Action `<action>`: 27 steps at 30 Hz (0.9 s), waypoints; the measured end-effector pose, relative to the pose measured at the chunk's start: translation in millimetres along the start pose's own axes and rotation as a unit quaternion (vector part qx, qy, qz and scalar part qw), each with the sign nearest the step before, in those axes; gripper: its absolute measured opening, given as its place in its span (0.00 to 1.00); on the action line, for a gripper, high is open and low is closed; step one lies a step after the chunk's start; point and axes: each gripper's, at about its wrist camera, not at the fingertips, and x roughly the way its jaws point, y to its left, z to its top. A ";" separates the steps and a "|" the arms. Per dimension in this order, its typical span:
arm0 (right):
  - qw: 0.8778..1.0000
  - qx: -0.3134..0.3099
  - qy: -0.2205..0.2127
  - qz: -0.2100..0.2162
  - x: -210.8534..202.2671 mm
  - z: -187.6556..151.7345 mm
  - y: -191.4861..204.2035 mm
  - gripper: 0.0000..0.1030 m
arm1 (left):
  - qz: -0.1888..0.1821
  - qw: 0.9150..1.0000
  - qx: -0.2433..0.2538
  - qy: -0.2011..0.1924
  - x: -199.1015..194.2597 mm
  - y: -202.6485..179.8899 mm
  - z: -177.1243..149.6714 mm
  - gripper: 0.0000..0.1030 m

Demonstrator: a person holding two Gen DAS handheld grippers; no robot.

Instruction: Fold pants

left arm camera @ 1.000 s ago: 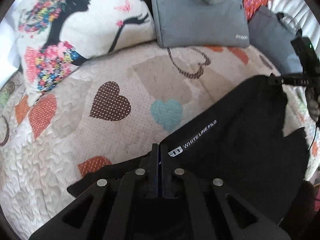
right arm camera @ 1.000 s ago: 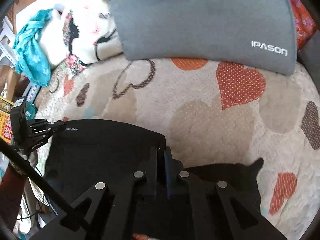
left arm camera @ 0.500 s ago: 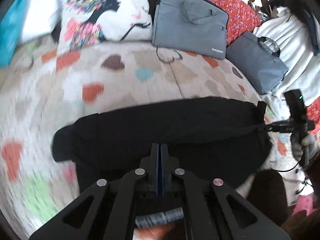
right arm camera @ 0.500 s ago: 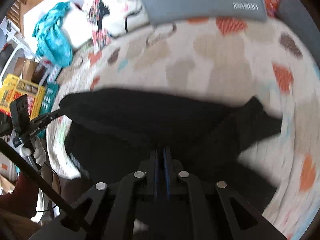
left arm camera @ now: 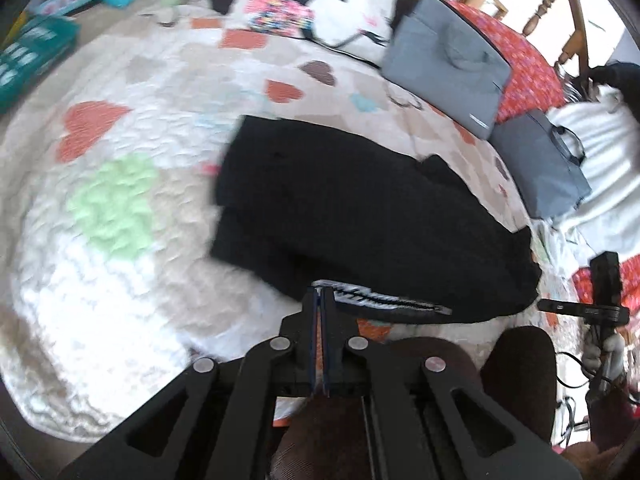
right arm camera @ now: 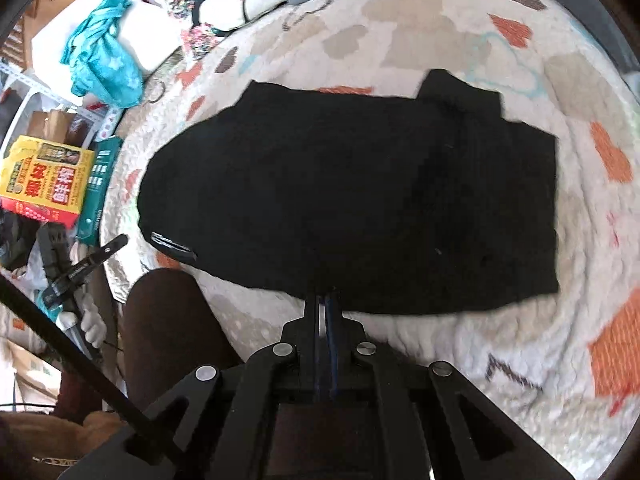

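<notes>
Since half a second ago both grippers have let go: pants now lie flat as a folded black slab on the heart-print quilt, no longer hanging between the tongs. I see my left gripper with fingers pressed together and nothing between them, its tips just at the near hem where the white-striped label shows. My right gripper is likewise closed on nothing, tips at the near edge of the cloth. From the left wrist view the grey laptop bag sits well beyond the pants, against the patterned pillow. Yellow box sits off the quilt's left edge.
</notes>
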 end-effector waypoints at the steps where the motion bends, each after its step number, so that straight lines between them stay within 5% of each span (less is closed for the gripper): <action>1: 1.000 0.017 -0.013 0.003 -7.4 -1.2 -7.6 0.14 | 0.013 1.000 -0.004 -0.005 -5.9 3.5 -2.8 0.01; 3: 0.997 0.055 -0.055 -0.003 -28.1 -3.8 -26.0 0.34 | 0.025 1.000 -0.009 -0.012 -12.9 11.4 -5.0 0.01; 9: 0.983 0.111 -0.141 -0.042 -64.5 15.6 -58.7 0.34 | 0.036 0.999 -0.022 -0.024 -22.7 13.1 -5.7 0.01; 16: 0.983 0.060 -0.103 -0.139 -12.2 48.3 -55.9 0.34 | 0.038 0.999 -0.006 -0.030 -22.0 -18.2 4.8 0.12; 20: 0.982 0.050 -0.113 -0.145 -14.2 43.3 -55.2 0.06 | 0.048 0.998 0.012 -0.032 -22.0 -34.1 10.1 0.18; 27: 0.972 0.101 -0.151 -0.147 -53.5 1.3 -75.4 0.05 | 0.045 0.999 0.005 -0.023 -8.5 -39.2 13.5 0.20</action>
